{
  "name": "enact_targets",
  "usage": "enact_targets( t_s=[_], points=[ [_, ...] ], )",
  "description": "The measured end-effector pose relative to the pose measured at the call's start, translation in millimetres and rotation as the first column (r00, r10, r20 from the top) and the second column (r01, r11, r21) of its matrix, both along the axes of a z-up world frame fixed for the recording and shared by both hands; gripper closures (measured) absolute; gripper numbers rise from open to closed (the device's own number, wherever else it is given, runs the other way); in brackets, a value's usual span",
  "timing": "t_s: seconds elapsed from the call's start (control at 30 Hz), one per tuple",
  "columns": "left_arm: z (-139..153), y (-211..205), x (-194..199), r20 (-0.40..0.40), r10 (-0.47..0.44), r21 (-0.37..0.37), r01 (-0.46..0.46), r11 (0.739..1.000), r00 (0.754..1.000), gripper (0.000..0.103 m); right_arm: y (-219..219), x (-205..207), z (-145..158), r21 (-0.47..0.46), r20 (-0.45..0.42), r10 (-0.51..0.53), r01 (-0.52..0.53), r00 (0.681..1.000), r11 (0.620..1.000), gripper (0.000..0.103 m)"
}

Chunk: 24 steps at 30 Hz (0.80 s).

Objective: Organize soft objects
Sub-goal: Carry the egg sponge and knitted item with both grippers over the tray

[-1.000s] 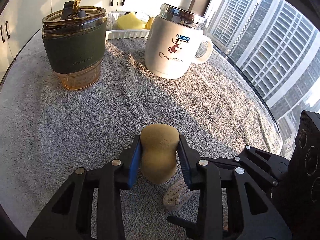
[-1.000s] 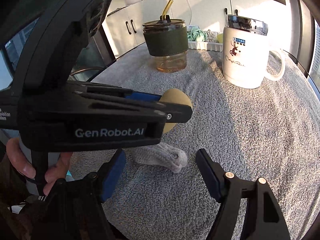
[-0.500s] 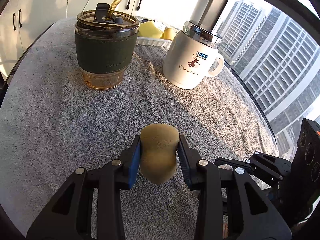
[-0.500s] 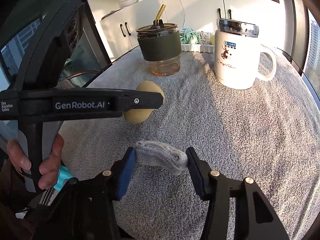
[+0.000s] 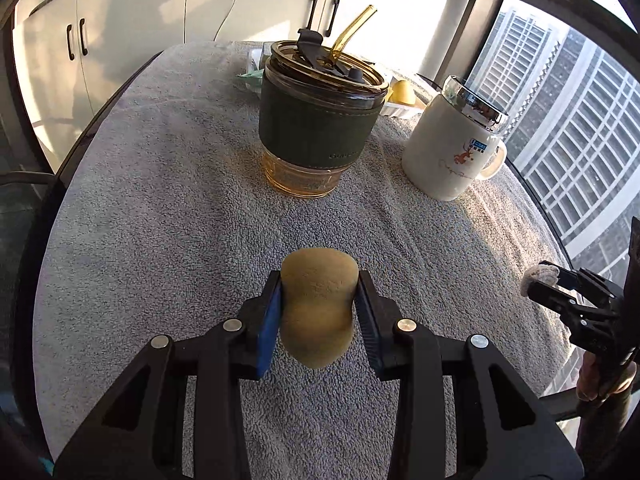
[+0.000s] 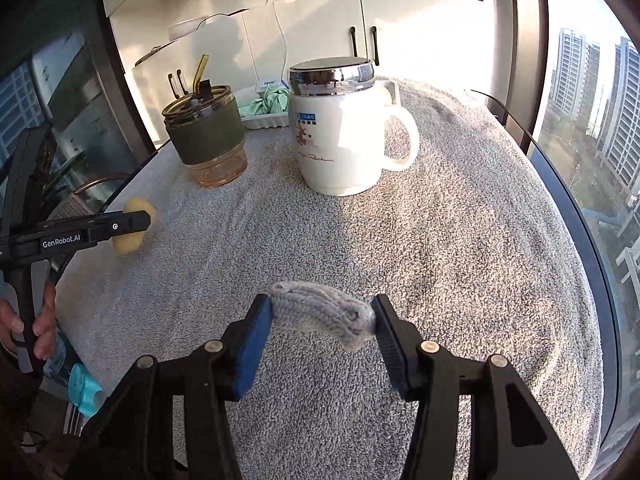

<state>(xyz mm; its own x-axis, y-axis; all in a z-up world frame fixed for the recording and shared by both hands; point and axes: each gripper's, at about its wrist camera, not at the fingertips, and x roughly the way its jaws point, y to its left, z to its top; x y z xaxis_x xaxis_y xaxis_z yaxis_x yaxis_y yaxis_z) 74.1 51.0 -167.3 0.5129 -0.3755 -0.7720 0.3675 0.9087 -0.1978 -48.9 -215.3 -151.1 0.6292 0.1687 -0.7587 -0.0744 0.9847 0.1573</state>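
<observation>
My left gripper [image 5: 318, 312] is shut on a tan sponge [image 5: 318, 300] and holds it above the grey towel [image 5: 160, 220]. The sponge also shows in the right wrist view [image 6: 130, 236] at the left, in the left gripper [image 6: 132, 222]. My right gripper [image 6: 320, 320] is shut on a grey knitted piece [image 6: 320, 314] and holds it above the towel [image 6: 460, 260]. That piece shows at the right edge of the left wrist view [image 5: 540, 274], in the right gripper [image 5: 552, 280].
A green-sleeved glass tumbler with a straw [image 5: 320, 120] [image 6: 206, 140] and a white lidded mug [image 5: 456, 148] [image 6: 340, 136] stand on the far half of the towel. Behind them a white tray [image 6: 266, 120] holds green cloth and yellow soft items [image 5: 402, 92]. Windows lie right.
My right gripper closed on the grey knitted piece and lifted it off the towel. Both grippers rose and drew apart, the left one moving left with the sponge.
</observation>
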Motion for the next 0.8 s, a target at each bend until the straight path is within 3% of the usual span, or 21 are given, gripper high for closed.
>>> enact_targets(
  t_s=[0.43, 0.8],
  points=[
    [-2, 44, 39, -0.004, 0.122, 0.016, -0.122, 0.992, 0.993, 0.070, -76, 28, 6, -0.031, -0.010, -0.179, 0.178, 0.984, 0.983, 0.048],
    [-2, 62, 90, -0.002, 0.183, 0.028, -0.183, 0.983, 0.983, 0.069, -115, 78, 2, -0.022, -0.027, -0.247, 0.247, 0.969, 0.969, 0.048]
  ],
)
